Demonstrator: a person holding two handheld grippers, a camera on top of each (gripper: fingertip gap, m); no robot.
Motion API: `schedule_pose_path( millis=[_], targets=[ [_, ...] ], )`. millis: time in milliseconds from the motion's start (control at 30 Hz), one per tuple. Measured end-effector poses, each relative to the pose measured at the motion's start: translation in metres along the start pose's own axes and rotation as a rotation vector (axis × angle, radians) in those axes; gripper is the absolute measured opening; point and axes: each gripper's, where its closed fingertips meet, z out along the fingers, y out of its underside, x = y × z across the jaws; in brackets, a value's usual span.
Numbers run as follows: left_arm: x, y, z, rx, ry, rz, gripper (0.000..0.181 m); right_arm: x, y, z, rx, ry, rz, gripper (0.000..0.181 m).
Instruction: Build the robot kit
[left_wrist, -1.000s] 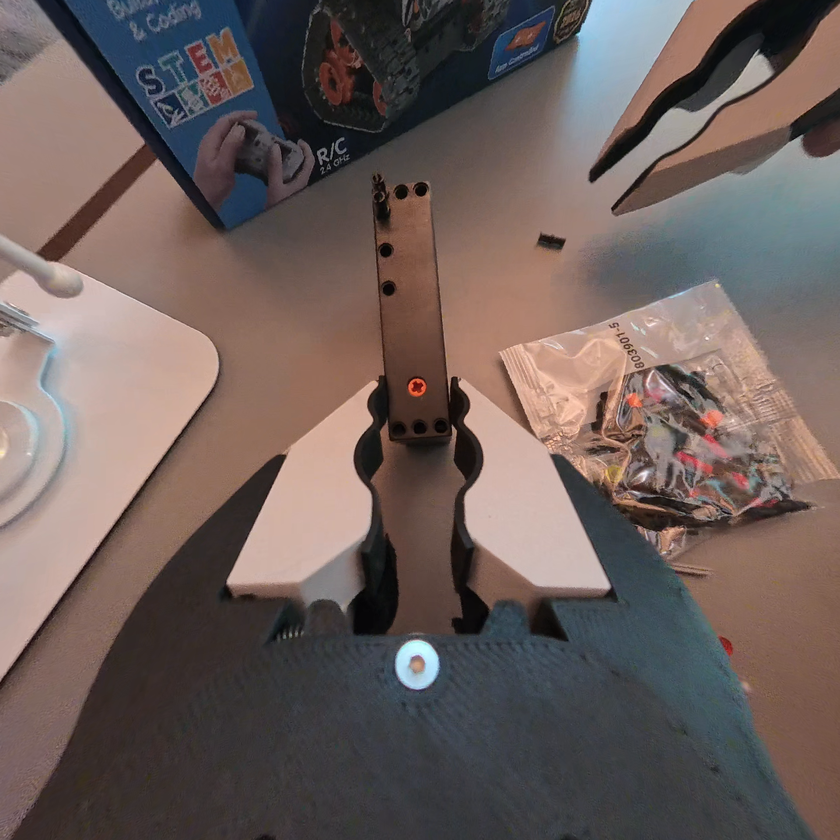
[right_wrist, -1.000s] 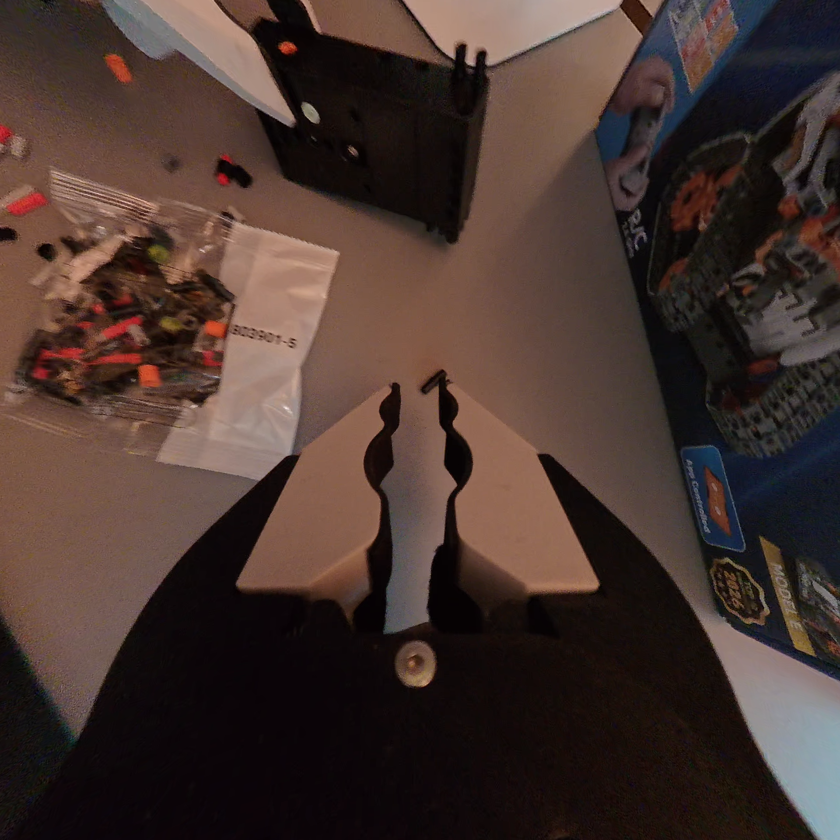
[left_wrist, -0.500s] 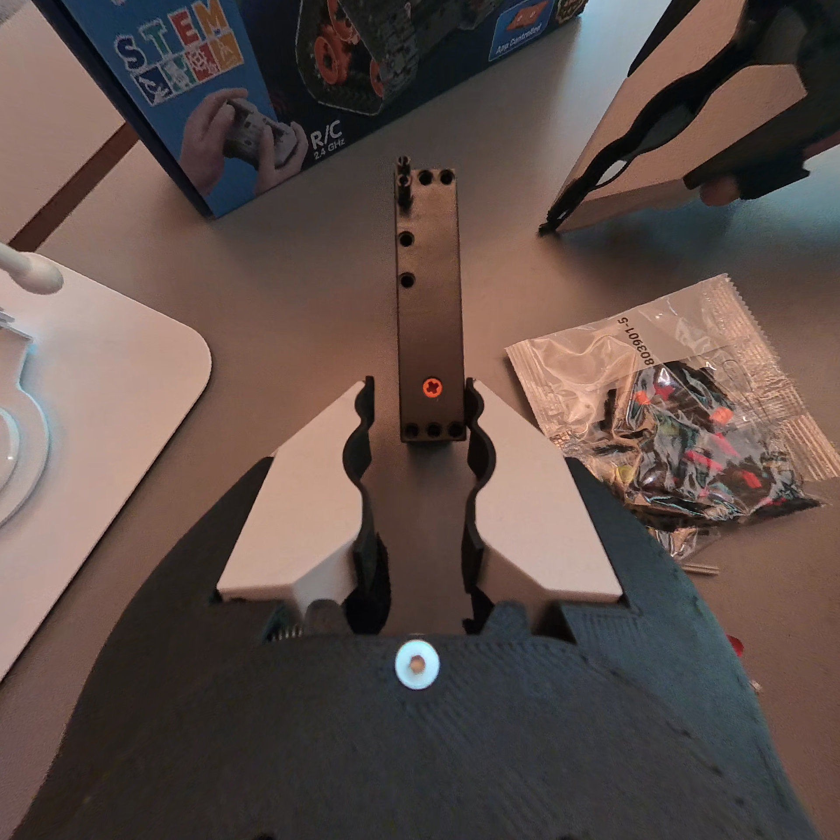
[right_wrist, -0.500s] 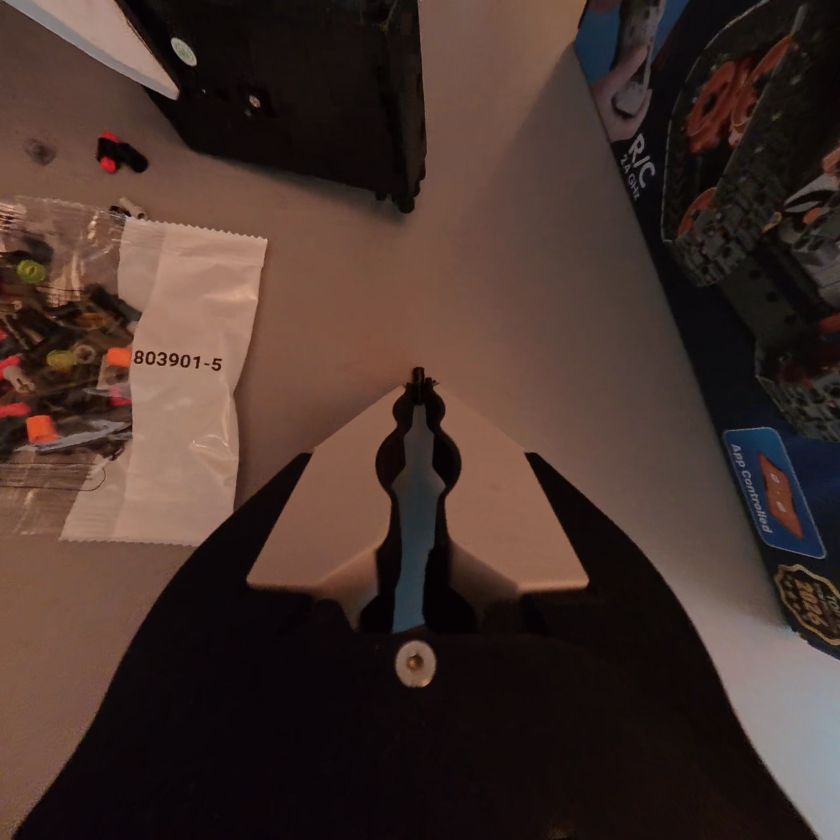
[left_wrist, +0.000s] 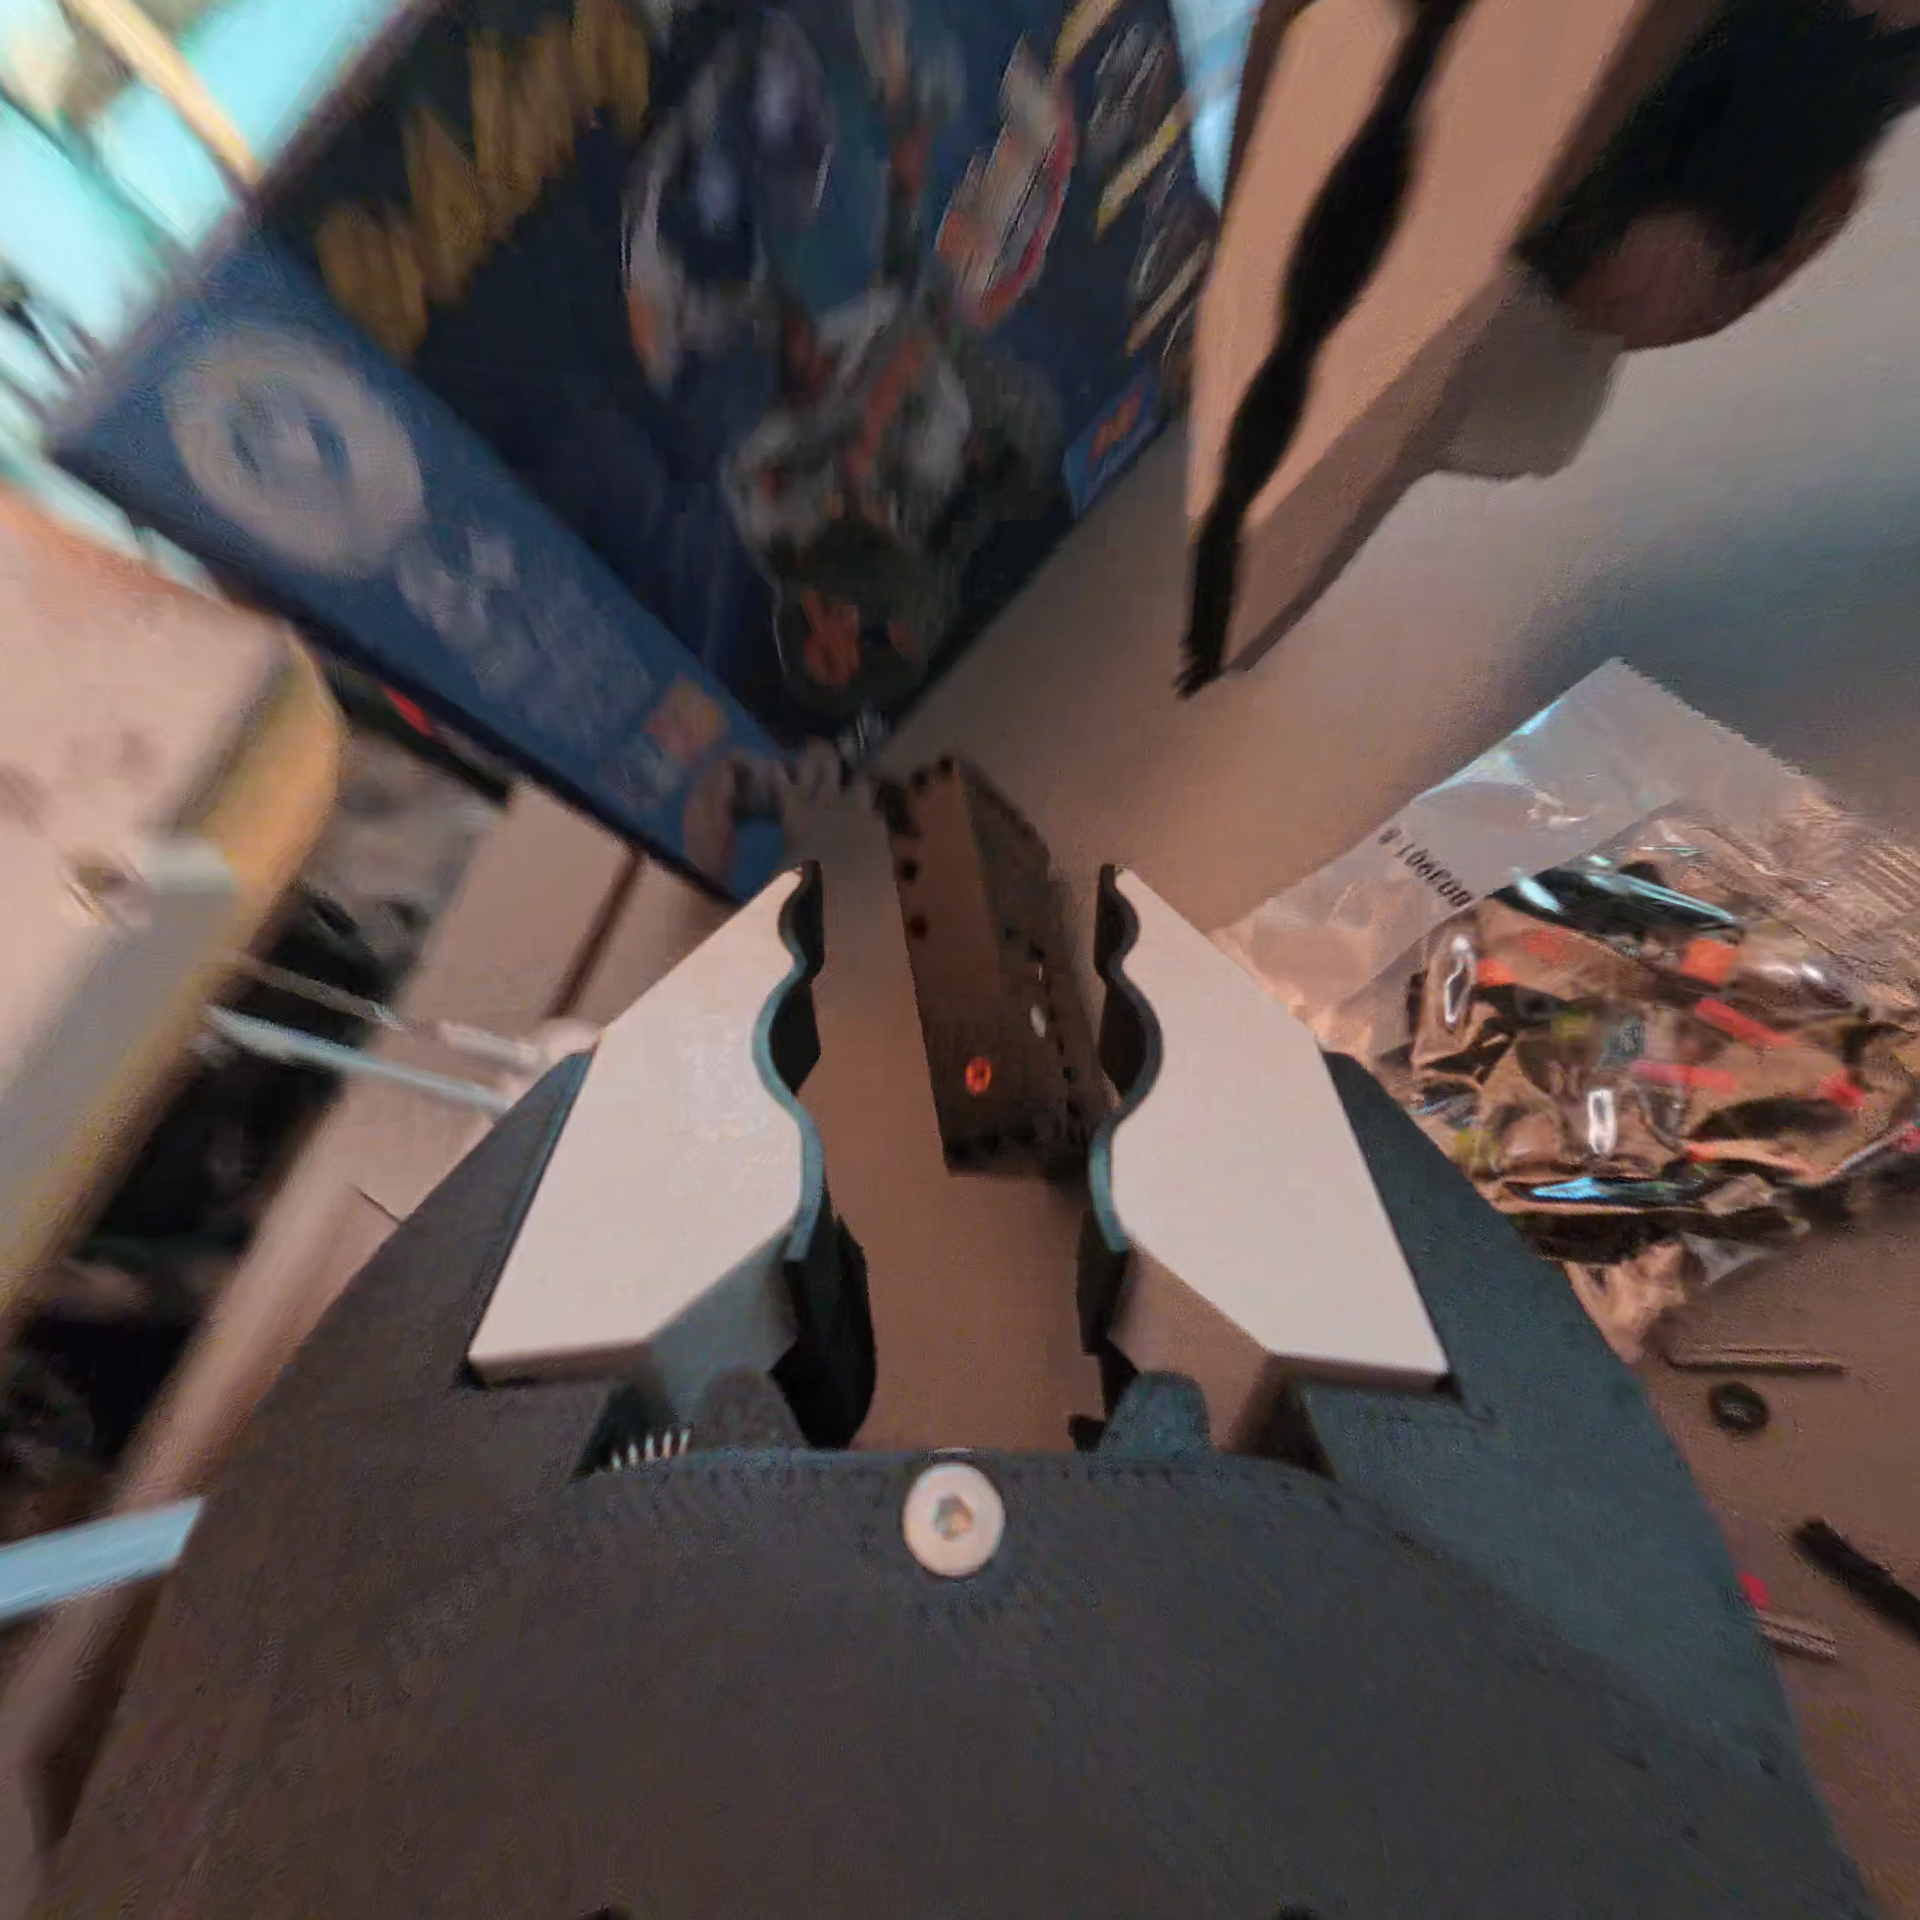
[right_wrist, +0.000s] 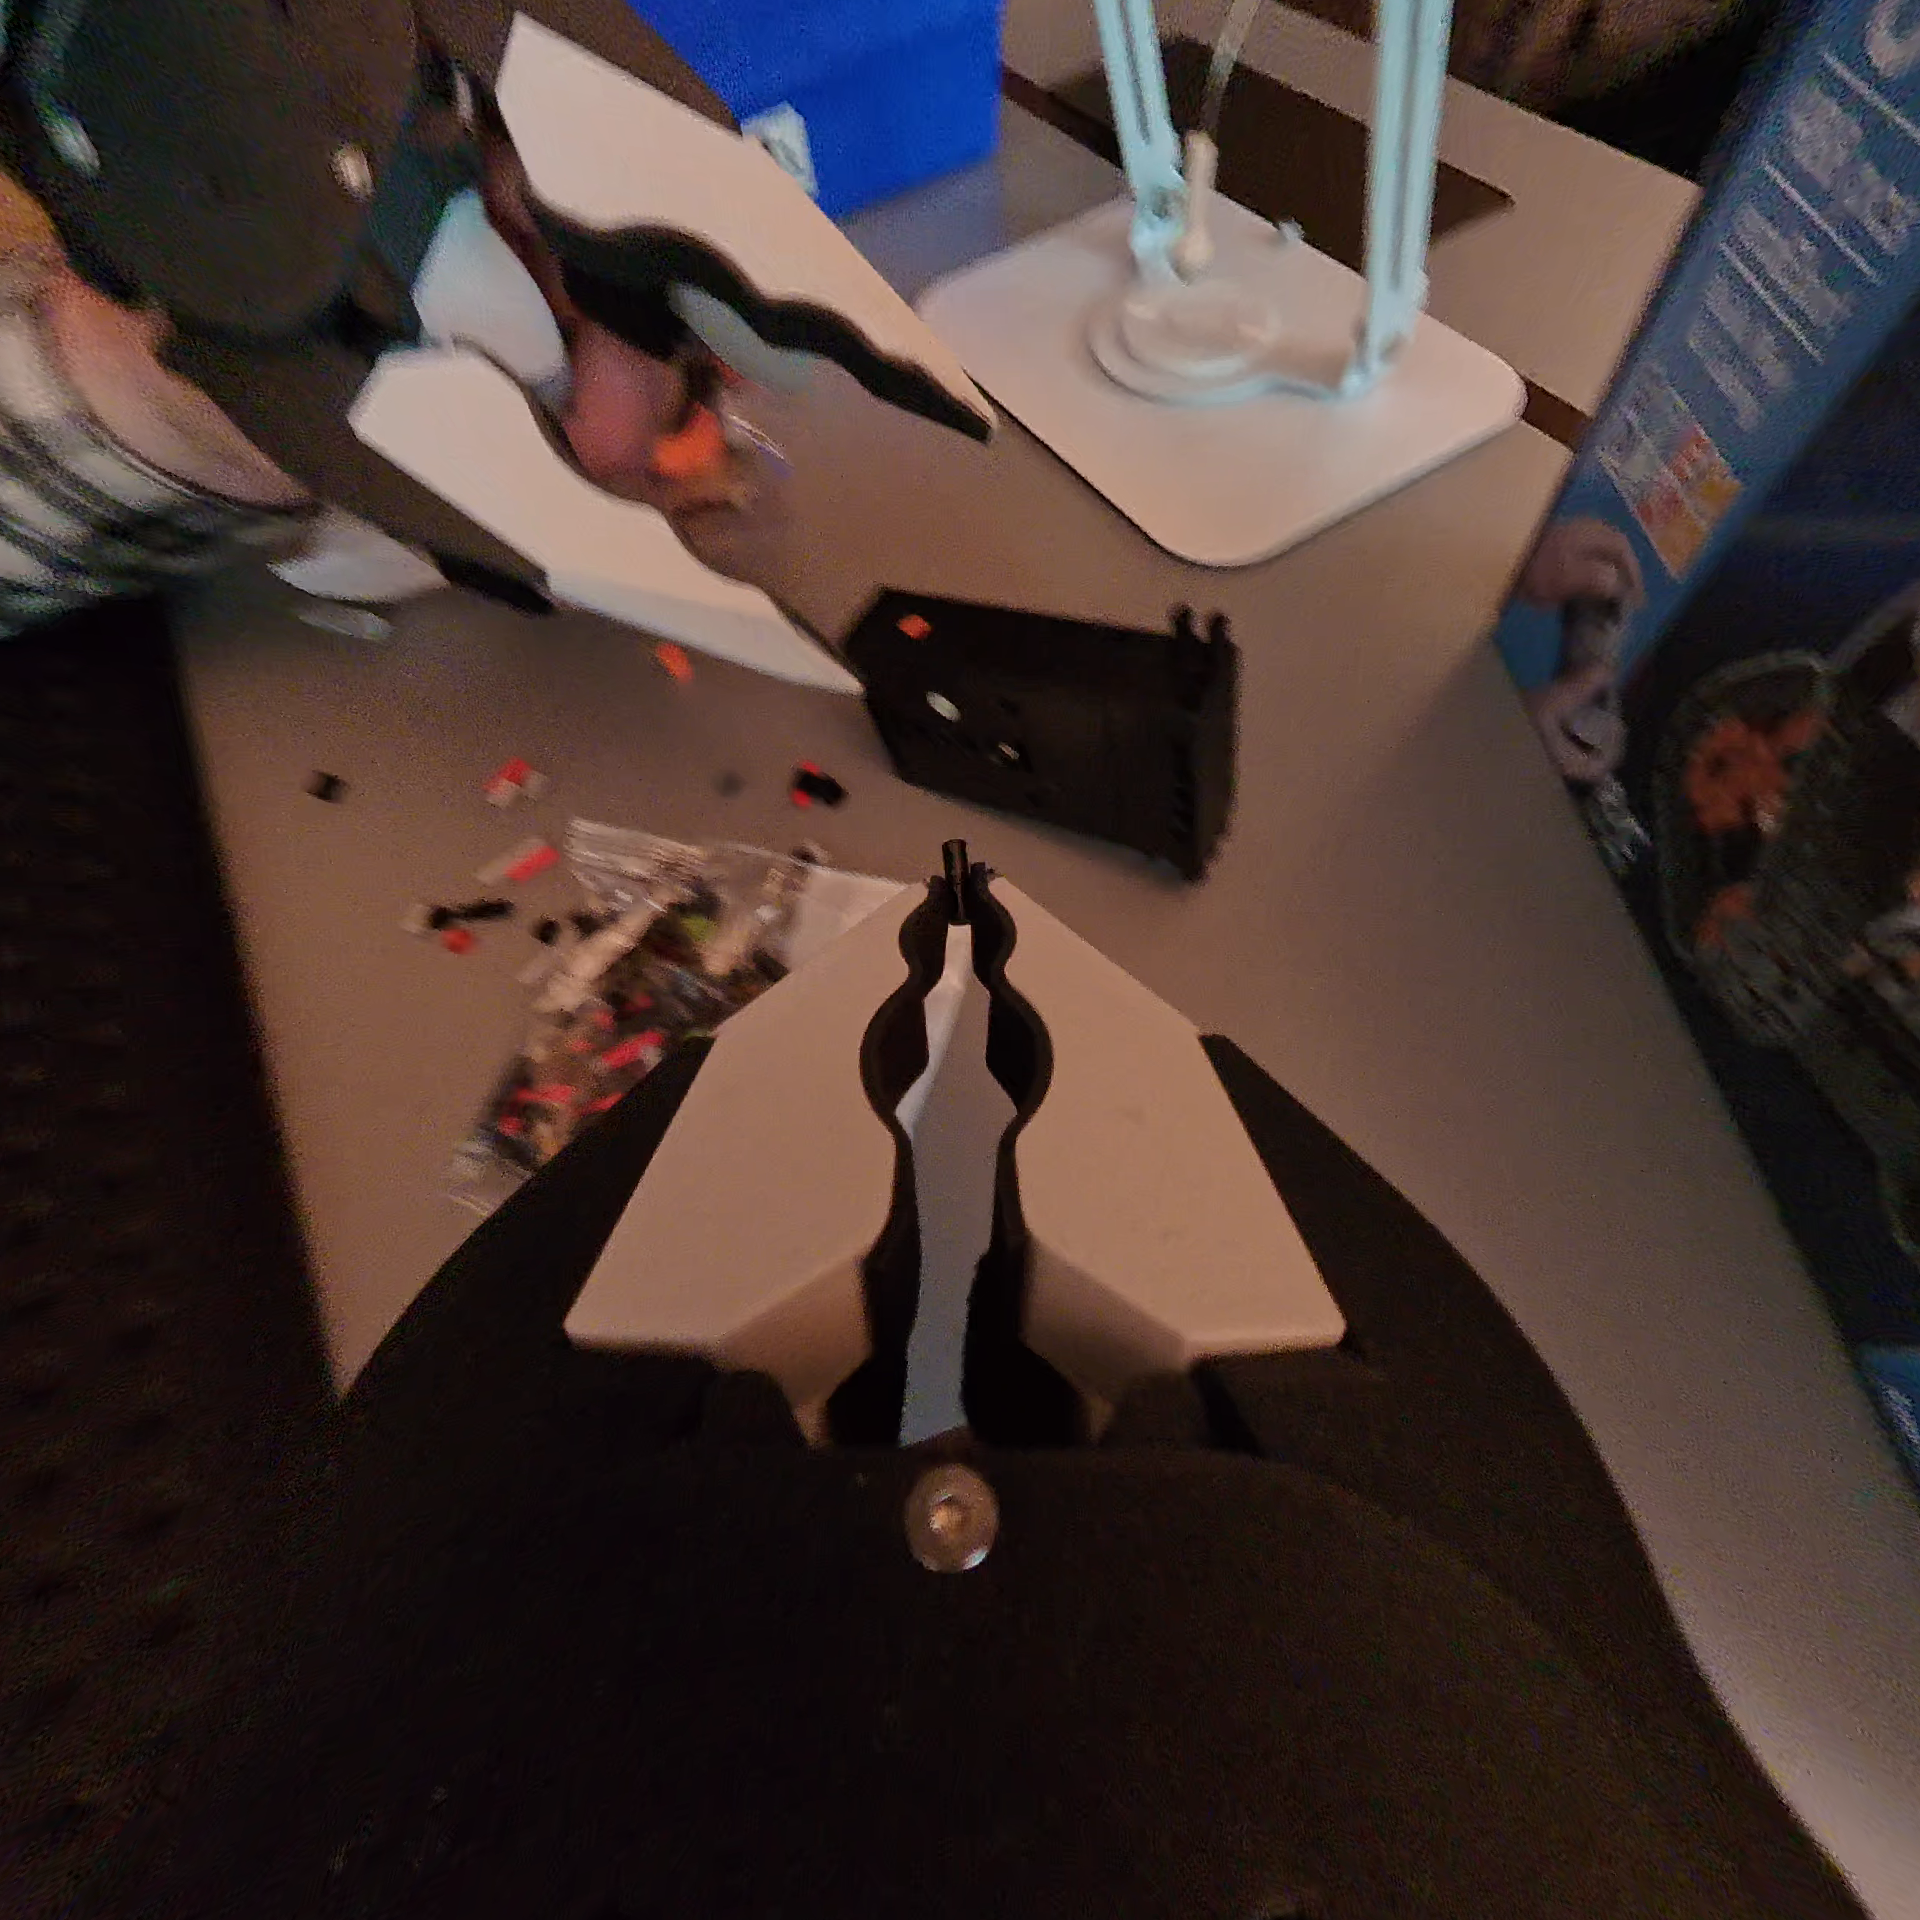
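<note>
The small black pin (right_wrist: 954, 881) sits pinched at the tips of my right gripper (right_wrist: 961, 904), lifted clear of the table (right_wrist: 1351, 1039); it is not fitted into anything. The black block (left_wrist: 987, 997) rests on the table between the wide-spread fingers of my left gripper (left_wrist: 956, 894), unclamped, nearer the right finger. A clear parts bag (left_wrist: 1621, 1018) lies to its right, a blue box (left_wrist: 582, 395) beyond.

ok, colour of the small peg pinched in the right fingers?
Black. The small peg sticks out from the tips of the right gripper; right wrist view shows it best.
</note>
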Motion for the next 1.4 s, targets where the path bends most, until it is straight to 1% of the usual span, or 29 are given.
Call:
schedule_pose_path(
  millis=[67, 133, 167, 233, 300, 400, 500, 700, 800, 900, 1033, 1100, 1267, 1400],
  targets=[
    [0.016, -0.025, -0.010, 0.103, -0.023, 0.189, 0.042, -0.018, -0.014, 0.000, 0.037, -0.088, 0.017, 0.002],
    [0.034, -0.037, -0.015, 0.150, -0.032, 0.337, 0.031, -0.034, -0.023, 0.000, 0.055, -0.175, 0.034, 0.001],
    [0.040, -0.037, -0.014, 0.144, -0.031, 0.369, 0.026, -0.041, -0.026, 0.000, 0.057, -0.209, 0.038, 0.001],
    [0.040, -0.039, -0.015, 0.148, -0.063, 0.391, 0.019, -0.049, -0.030, -0.001, 0.062, -0.248, 0.042, 0.001],
    [0.043, -0.042, -0.019, 0.177, -0.051, 0.392, 0.009, -0.051, -0.035, -0.003, 0.080, -0.270, 0.053, 0.002],
    [0.041, -0.043, -0.022, 0.192, -0.068, 0.418, 0.005, -0.053, -0.037, -0.006, 0.090, -0.285, 0.061, 0.002],
    [0.038, -0.047, -0.026, 0.219, -0.096, 0.401, 0.004, -0.054, -0.043, -0.007, 0.130, -0.291, 0.082, 0.001],
    [0.028, -0.054, -0.030, 0.248, -0.197, 0.383, 0.003, -0.051, -0.055, -0.012, 0.276, -0.269, 0.155, 0.003],
    [0.026, -0.055, -0.030, 0.230, -0.252, 0.412, 0.003, -0.050, -0.057, -0.013, 0.315, -0.243, 0.174, 0.004],
    [0.027, -0.054, -0.029, 0.223, -0.284, 0.448, 0.004, -0.049, -0.056, -0.013, 0.322, -0.215, 0.151, 0.002],
    [0.025, -0.059, -0.033, 0.258, -0.281, 0.404, 0.009, -0.043, -0.058, -0.016, 0.321, -0.153, 0.103, 0.001],
    [0.023, -0.058, -0.035, 0.257, -0.279, 0.413, 0.001, -0.042, -0.059, -0.019, 0.322, -0.152, 0.100, 0.001],
    [0.025, -0.059, -0.036, 0.262, -0.273, 0.430, 0.000, -0.044, -0.058, -0.021, 0.312, -0.168, 0.107, 0.002],
    [0.024, -0.058, -0.036, 0.258, -0.266, 0.399, 0.000, -0.044, -0.060, -0.020, 0.339, -0.158, 0.117, 0.002]
  ],
)
